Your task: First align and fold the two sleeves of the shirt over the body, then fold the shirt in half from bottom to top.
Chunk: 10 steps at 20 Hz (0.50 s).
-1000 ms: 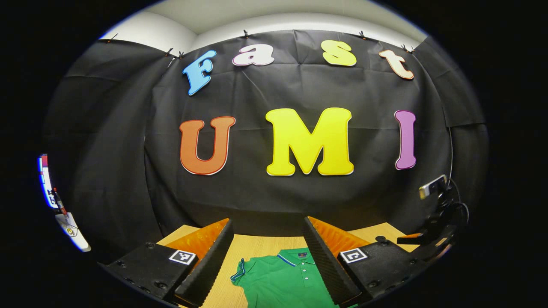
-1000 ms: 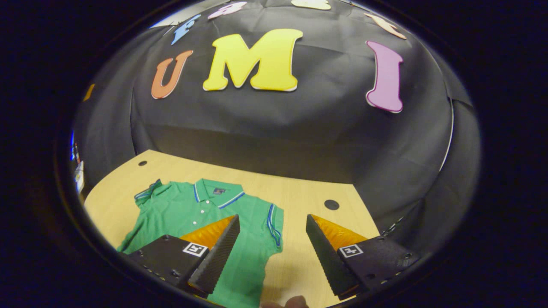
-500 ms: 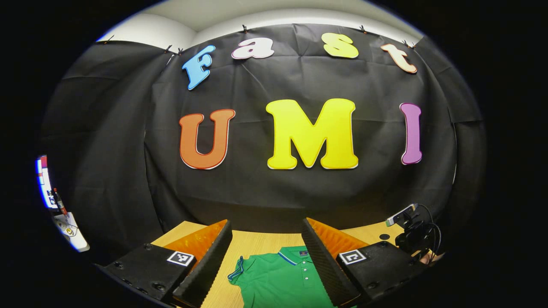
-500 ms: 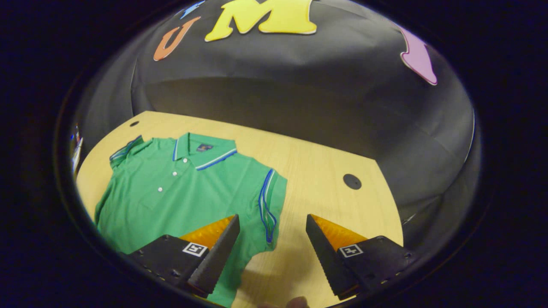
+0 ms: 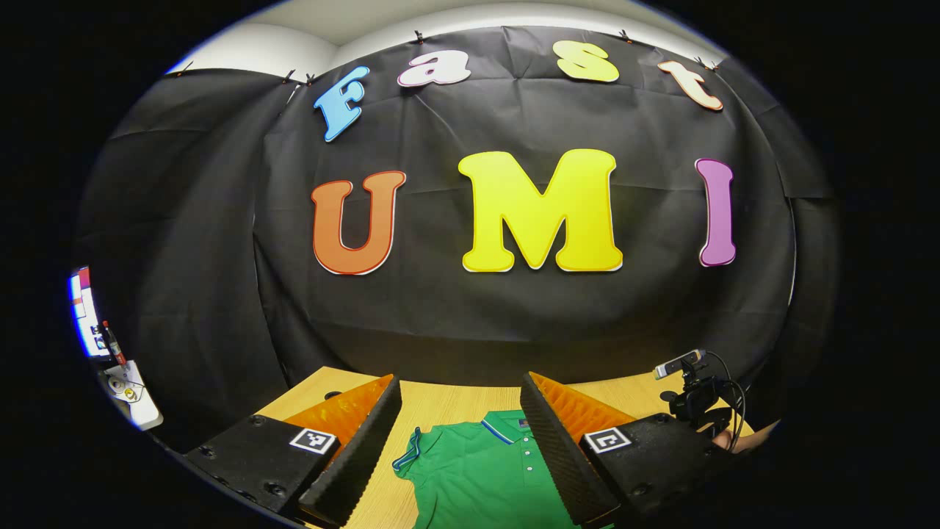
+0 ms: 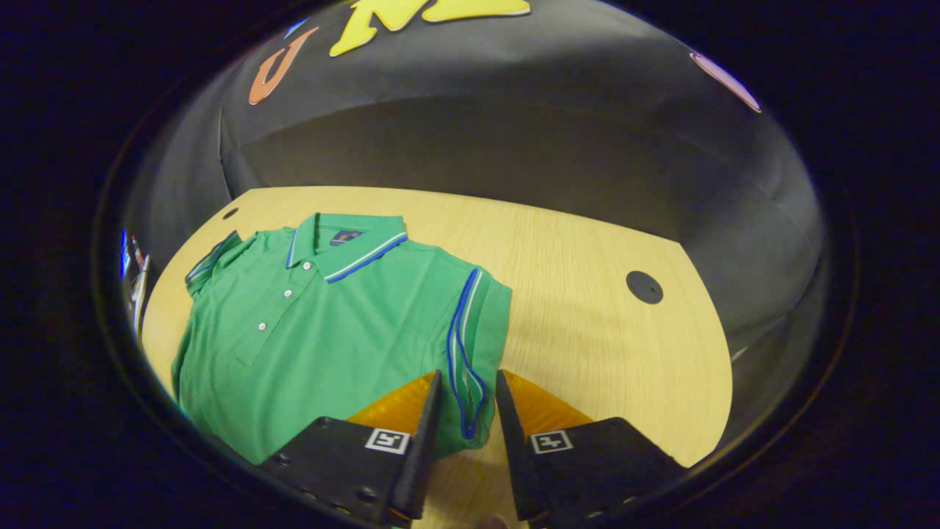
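The green shirt (image 6: 323,323) lies flat on the surface (image 6: 587,308), and my right jaws have narrowed around its striped sleeve (image 6: 470,353), while my left jaws stay released.

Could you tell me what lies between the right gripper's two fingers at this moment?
In the right gripper view, the striped sleeve of the green shirt lies between the right gripper's narrowly parted fingers.

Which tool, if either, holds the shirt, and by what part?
The right tool has its fingers closing around the striped cuff of the shirt's sleeve; whether they press it cannot be told. The left tool is open, holding nothing.
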### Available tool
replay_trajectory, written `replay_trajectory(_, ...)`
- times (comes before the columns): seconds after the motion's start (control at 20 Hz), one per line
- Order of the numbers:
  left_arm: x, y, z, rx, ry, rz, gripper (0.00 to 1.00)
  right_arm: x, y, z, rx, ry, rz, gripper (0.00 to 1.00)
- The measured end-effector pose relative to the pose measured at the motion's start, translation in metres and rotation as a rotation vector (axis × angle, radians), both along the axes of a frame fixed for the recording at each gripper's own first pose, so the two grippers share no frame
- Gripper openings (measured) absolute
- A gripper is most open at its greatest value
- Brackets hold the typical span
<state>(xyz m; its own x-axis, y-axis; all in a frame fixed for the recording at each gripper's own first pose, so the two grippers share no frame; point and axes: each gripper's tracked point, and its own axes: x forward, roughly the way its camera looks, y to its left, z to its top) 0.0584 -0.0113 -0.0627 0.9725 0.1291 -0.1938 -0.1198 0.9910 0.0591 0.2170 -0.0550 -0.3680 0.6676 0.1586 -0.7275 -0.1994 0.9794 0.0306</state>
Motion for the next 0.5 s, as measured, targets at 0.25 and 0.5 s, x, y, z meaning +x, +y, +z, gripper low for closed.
replay_trajectory(0.25, 0.0, -0.009, -0.004, -0.005, 0.017, -0.01, 1.0, -0.006, -0.005, -0.006, 0.078, 0.06, -0.05, 0.15)
replay_trajectory(0.5, -0.006, -0.018, 0.001, -0.01, 0.012, -0.025, 1.0, 0.0, -0.011, 0.017, 0.166, 0.05, -0.141, 0.0)
